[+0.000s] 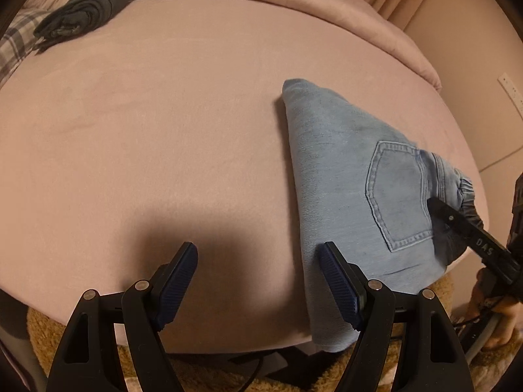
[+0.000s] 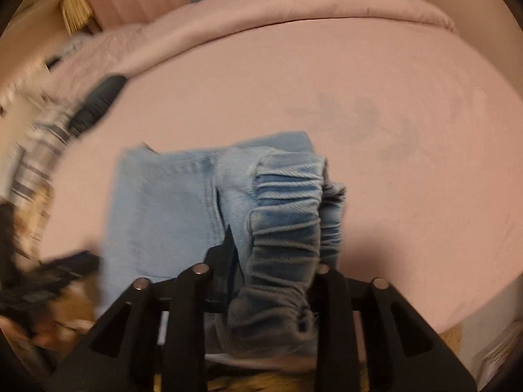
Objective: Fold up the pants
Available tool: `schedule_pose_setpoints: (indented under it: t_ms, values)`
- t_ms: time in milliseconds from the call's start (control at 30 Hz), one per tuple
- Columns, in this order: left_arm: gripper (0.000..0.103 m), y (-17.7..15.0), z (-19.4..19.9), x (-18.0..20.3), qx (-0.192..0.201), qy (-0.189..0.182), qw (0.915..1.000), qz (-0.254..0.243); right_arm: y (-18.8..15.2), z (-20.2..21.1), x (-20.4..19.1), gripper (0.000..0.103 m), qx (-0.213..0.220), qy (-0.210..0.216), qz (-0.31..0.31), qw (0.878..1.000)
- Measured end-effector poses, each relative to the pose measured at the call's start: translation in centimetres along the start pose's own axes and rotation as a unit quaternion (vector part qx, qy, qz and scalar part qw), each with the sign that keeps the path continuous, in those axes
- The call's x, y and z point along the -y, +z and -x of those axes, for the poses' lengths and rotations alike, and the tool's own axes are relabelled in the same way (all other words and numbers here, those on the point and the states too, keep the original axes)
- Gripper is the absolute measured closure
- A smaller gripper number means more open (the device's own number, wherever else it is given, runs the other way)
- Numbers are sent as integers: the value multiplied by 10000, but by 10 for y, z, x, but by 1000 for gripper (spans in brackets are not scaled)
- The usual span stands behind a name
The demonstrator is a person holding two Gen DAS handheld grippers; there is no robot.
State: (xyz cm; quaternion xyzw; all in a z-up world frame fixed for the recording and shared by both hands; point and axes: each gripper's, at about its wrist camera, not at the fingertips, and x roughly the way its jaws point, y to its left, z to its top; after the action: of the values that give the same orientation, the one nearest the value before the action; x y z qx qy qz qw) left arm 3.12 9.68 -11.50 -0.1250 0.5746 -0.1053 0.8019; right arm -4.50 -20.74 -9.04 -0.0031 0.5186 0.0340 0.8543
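Right gripper (image 2: pixel 274 254) is pinched on the stretchy waistband (image 2: pixel 287 202) of the soft, floppy blue pants (image 1: pixel 346 176), which are laid folded on the pink bed (image 1: pixel 163 130), while the left gripper (image 1: pixel 258 281) is held wide open beside them.

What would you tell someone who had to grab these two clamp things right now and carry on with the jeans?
Left gripper: open, holding nothing, at the near edge of the pink bed.
Right gripper: its fingers look shut on the gathered waistband of the jeans.
Done: the jeans lie folded into a compact stack near the bed's right side, back pocket up.
Left: lay the waistband flat, let go, tidy the stack.
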Motion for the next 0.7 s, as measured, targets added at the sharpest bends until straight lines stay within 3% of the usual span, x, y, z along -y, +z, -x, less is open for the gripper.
schedule_pose_setpoints:
  t_ms: [200, 333, 433, 500, 600, 700]
  values:
    - [26, 1, -2, -4, -48, 20, 10000, 6, 11, 5, 3, 59, -206, 17, -236, 9995]
    - [26, -4, 10, 0, 51, -156, 9998, -148, 26, 30, -19, 47, 34, -432, 195, 9989]
    - [42, -9, 10, -5, -43, -520, 9986, -76, 42, 49, -32, 34, 299, -311, 492, 9979]
    - [64, -15, 6, -6, -105, -763, 9970, 56, 51, 47, -43, 31, 324, -33, 650, 9973]
    - [77, -21, 7, -8, -87, -934, 9954, 201, 60, 29, -70, 33, 253, -92, 887, 9957]
    - [81, -24, 10, -7, -139, -993, 9949, 147, 66, 31, -84, 32, 554, -303, 972, 9933]
